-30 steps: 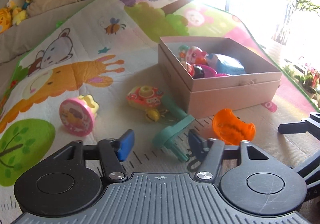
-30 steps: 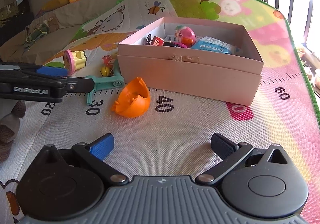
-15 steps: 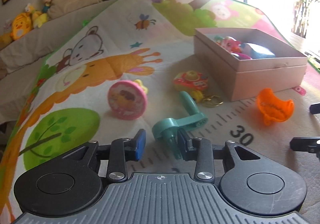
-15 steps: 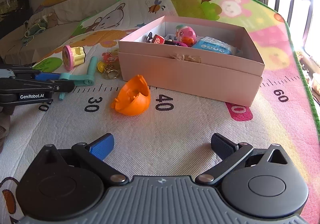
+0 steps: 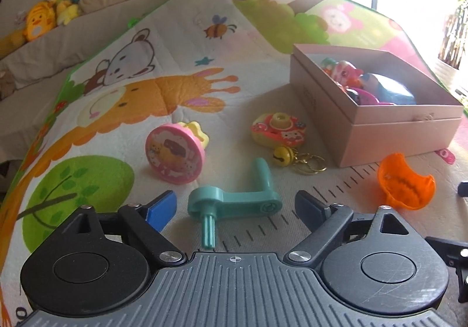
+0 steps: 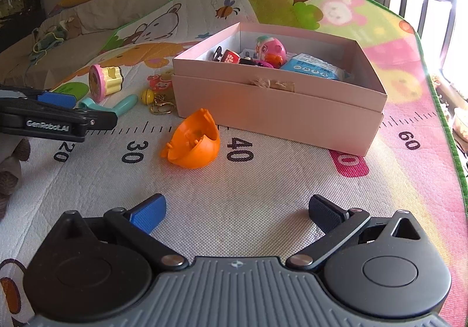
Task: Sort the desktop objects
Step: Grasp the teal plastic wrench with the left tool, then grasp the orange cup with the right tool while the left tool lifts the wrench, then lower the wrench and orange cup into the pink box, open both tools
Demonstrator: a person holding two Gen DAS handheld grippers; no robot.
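- Both tongs stand released: our left gripper (image 5: 235, 207) has its jaws spread to either side of the teal crank (image 5: 234, 202), which lies on the mat (image 5: 292, 233) between them; we cannot tell whether a pad touches it.
- Our right gripper (image 6: 237, 210) is spread wide over bare mat, gripping nothing, with the orange shell (image 6: 193, 144) lying ahead of it by the "40" mark.
- We see the pink box (image 6: 278, 105) open on the mat, holding a pink egg toy (image 6: 270, 49), a blue packet (image 6: 313, 67), a red piece and other small items that we cannot make out.
- Outside the box lie the pink stamp (image 5: 175, 148), the camera toy (image 5: 278, 129) and a bell keychain (image 5: 298, 159), the last two just beside the box.
- Writing we can read: "GenRobot.AI" on the left gripper's side in the right view, and ruler numbers 20, 30, 40 and 60 on the mat; one number is half hidden under the box.
- Glare from the window washes out the far right of the left view.
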